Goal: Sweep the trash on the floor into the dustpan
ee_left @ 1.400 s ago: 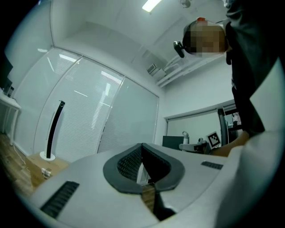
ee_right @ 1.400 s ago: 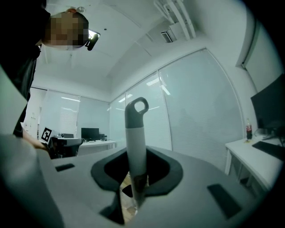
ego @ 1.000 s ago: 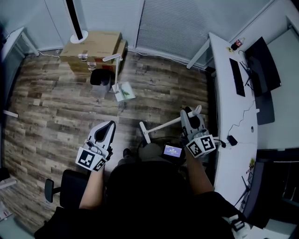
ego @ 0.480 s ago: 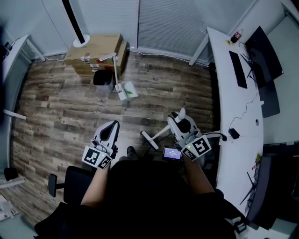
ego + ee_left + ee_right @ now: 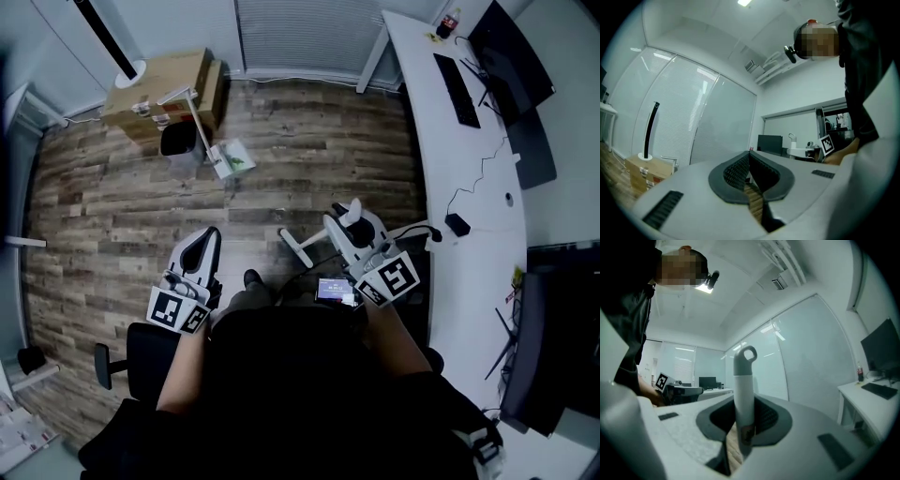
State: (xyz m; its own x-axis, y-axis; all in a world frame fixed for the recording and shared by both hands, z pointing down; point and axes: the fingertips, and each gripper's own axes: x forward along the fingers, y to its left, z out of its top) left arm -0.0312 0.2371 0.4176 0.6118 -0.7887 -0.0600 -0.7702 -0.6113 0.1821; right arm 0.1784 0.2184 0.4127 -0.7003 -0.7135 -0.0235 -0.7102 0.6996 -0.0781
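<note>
Tongs first: the left tongs point(image 5: 210, 236) were shut tight, and nothing was between their dark, bumpy pads point(image 5: 736, 171). The right tongs point(image 5: 339, 225) were squeezed on the broom point(image 5: 305, 248). Its handle was a smooth, round, white stick with a little ring on the end. Its short, flat head sat low over the floor point(image 5: 112, 216), between the two tongs. The floor was made of long brown and grey wood planks. Farther off, the dustpan point(image 5: 234, 157) lay flat on the floor, white with some green on it, and a thin white pole stood up from it. A small black bin point(image 5: 178, 141) stood just beside it. Behind the bin was a brown cardboard box point(image 5: 159, 84). A long, smooth, white desk point(image 5: 422, 141) ran along the right side.
</note>
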